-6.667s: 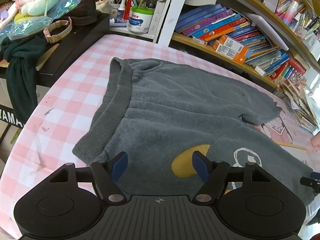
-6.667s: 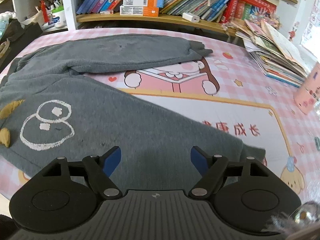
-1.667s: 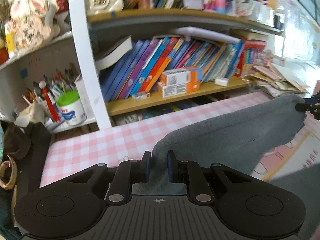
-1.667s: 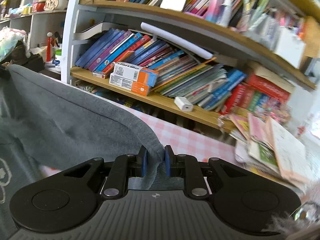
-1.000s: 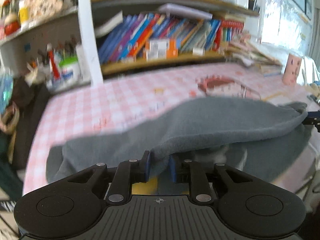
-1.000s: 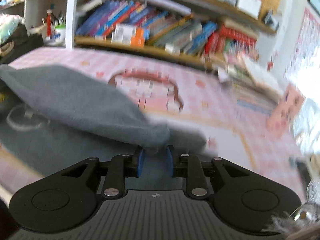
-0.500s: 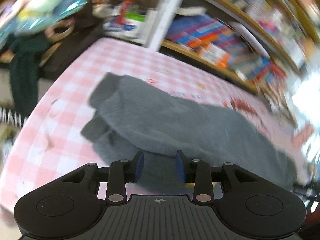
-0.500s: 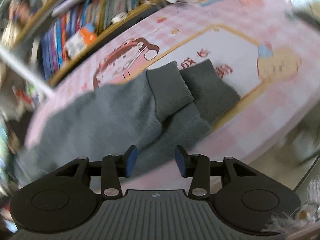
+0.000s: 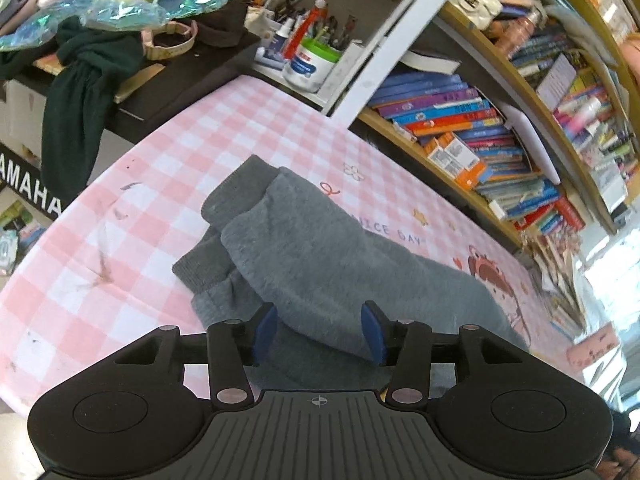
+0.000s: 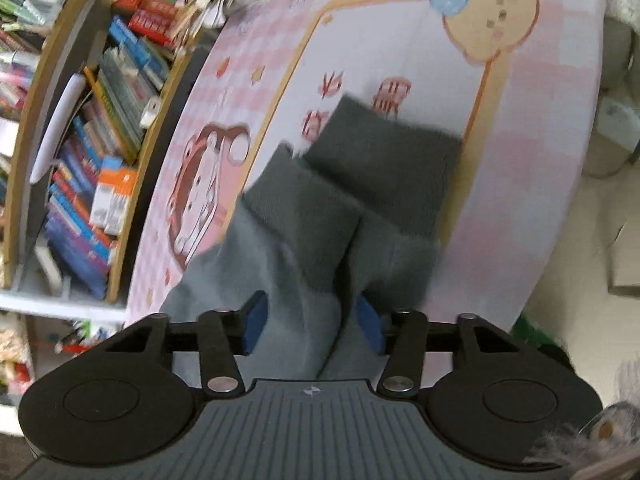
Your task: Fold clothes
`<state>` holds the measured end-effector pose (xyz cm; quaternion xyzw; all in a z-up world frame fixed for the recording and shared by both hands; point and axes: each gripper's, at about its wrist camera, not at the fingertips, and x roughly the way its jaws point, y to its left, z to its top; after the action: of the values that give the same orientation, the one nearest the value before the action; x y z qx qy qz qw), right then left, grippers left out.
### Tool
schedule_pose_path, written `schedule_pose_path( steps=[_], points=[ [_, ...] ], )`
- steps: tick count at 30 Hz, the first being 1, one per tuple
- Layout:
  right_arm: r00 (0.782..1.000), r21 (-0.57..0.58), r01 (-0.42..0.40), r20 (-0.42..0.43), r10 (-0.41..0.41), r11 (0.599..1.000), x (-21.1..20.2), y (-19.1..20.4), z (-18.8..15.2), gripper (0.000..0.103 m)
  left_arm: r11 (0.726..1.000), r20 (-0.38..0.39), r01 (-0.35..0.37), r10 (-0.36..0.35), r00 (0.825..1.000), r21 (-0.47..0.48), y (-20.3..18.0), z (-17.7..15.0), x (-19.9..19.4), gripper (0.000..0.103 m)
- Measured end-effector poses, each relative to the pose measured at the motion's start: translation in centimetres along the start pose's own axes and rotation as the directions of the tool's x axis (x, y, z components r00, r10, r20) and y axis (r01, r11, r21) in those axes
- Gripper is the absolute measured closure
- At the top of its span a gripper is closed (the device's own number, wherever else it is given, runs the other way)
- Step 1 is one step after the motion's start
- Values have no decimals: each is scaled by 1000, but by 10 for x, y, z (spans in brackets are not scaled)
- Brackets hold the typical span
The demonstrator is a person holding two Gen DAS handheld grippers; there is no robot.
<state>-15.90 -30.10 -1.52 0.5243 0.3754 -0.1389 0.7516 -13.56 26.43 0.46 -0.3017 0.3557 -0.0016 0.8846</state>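
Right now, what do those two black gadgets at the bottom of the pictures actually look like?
Both look alike. The left gripper and the right gripper each have a matte black body with a ribbed centre panel, a small crosshair mark, round discs on both sides, and silver pivot pins. Two black arms end in blue fingers. No cables or sleeves show.

Left gripper (image 9: pixel 319 334) and right gripper (image 10: pixel 311 317) — matte black ribbed bodies, blue-padded jaws, silver pivot screws — round side discs
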Motion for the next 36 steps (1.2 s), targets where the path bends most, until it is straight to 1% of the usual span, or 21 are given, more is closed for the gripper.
schedule_pose_path(
  steps=[3, 4, 5, 6, 7, 8, 10, 11, 13, 15, 17, 18, 20, 22, 23, 24, 27, 29, 31, 33, 36],
  points=[
    [999, -5, 14, 32, -13, 1000, 7, 0, 7, 63, 998, 5, 8, -8, 1000, -69, 5, 4, 3, 57],
    [999, -3, 23, 32, -23, 1000, 10, 0, 9, 67, 992, 2, 17, -17, 1000, -123, 10, 5, 5, 57],
    [999, -2, 30, 32, -30, 1000, 13, -1, 12, 72, 983, 1, 31, -31, 1000, -179, 16, 5, 7, 57],
    [999, -1, 30, 31, -30, 1000, 16, -2, 13, 74, 971, 2, 46, -47, 999, -234, 21, 6, 8, 57],
    [999, -4, 31, 29, -31, 1000, 18, -2, 15, 78, 956, 7, 65, -66, 998, -287, 27, 5, 10, 57],
    [999, -18, 37, 24, -37, 999, 19, 1, 17, 87, 940, 9, 80, -81, 997, -332, 31, 4, 11, 57],
    [999, -53, 42, 16, -41, 998, 19, 9, 21, 95, 916, 4, 89, -95, 995, -390, 37, 2, 15, 57],
    [1000, -93, 16, 21, -14, 996, 13, 20, 23, 96, 908, 0, 88, -97, 995, -409, 38, 1, 17, 57],
    [995, -209, -62, 65, 77, 976, -13, 47, 24, 96, 906, -9, 77, -88, 996, -415, 37, 1, 20, 57],
    [970, -290, -160, 131, 204, 944, -54, 68, 25, 97, 911, -14, 71, -84, 996, -406, 34, 2, 21, 57],
    [931, -360, -233, 187, 315, 903, -93, 86, 26, 98, 912, -13, 70, -82, 997, -404, 33, 2, 20, 56],
    [929, -343, -216, 215, 300, 914, -103, 81, 26, 98, 912, -13, 69, -81, 997, -404, 33, 1, 20, 56],
    [954, -280, -123, 231, 191, 952, -99, 60, 26, 98, 911, -12, 68, -80, 997, -407, 34, 0, 20, 56],
    [975, -233, 9, 218, 43, 972, -77, 34, 25, 98, 903, -20, 60, -75, 997, -425, 37, -3, 23, 56],
    [978, -216, 86, 202, -42, 973, -60, 20, 24, 98, 899, -25, 55, -73, 997, -434, 39, -5, 25, 56],
    [976, -204, 144, 189, -105, 968, -48, 9, 23, 98, 895, -32, 50, -71, 997, -443, 40, -6, 26, 56],
    [975, -202, 166, 180, -130, 965, -35, -1, 21, 97, 893, -33, 44, -66, 997, -449, 40, -6, 29, 56],
    [974, -200, 181, 174, -147, 963, -26, -7, 20, 93, 892, -29, 38, -57, 998, -451, 39, -6, 31, 56],
    [972, -202, 194, 169, -161, 960, -19, -12, 19, 92, 888, -27, 31, -48, 998, -458, 39, -5, 34, 56],
    [973, -230, 188, 179, -149, 955, -21, -7, 21, 92, 884, -23, 11, -24, 999, -467, 39, -4, 36, 56],
    [972, -263, 192, 186, -146, 945, -20, 2, 19, 91, 861, -20, -20, 11, 1000, -509, 40, -5, 43, 59]
  ],
)
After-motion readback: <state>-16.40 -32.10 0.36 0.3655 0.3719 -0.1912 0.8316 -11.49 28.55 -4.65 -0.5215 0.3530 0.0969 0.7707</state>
